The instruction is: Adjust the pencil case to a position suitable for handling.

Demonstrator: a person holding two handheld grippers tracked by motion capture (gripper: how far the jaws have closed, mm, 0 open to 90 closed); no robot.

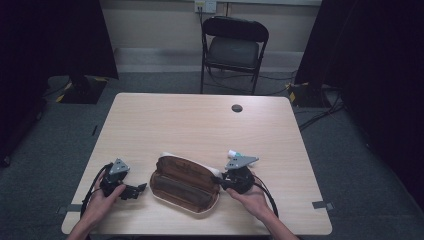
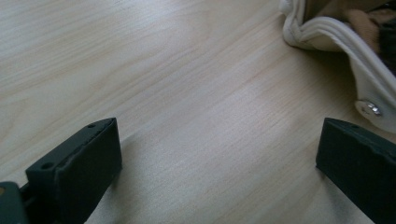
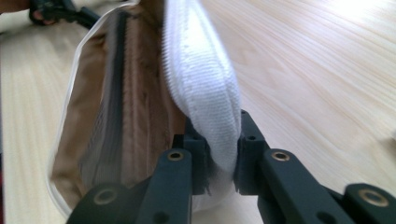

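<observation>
An open pouch (image 1: 182,182), white outside with a brown lining, lies near the front edge of the wooden table (image 1: 200,125). My right gripper (image 1: 220,181) holds its right end. In the right gripper view the gripper (image 3: 219,140) is shut on the white fabric edge of the pouch (image 3: 201,70), and the brown inside with its dark zip shows to the left. My left gripper (image 1: 141,189) rests on the table just left of the pouch. In its own view the left gripper (image 2: 217,140) stands open with bare wood between the jaws, and the pouch's white rim (image 2: 327,32) lies ahead at the upper right.
A small white and teal object (image 1: 235,153) lies on the table just behind my right gripper. A round dark cable hole (image 1: 237,108) sits near the far edge. A black folding chair (image 1: 235,45) stands beyond the table. Bare wood spans the table's far half.
</observation>
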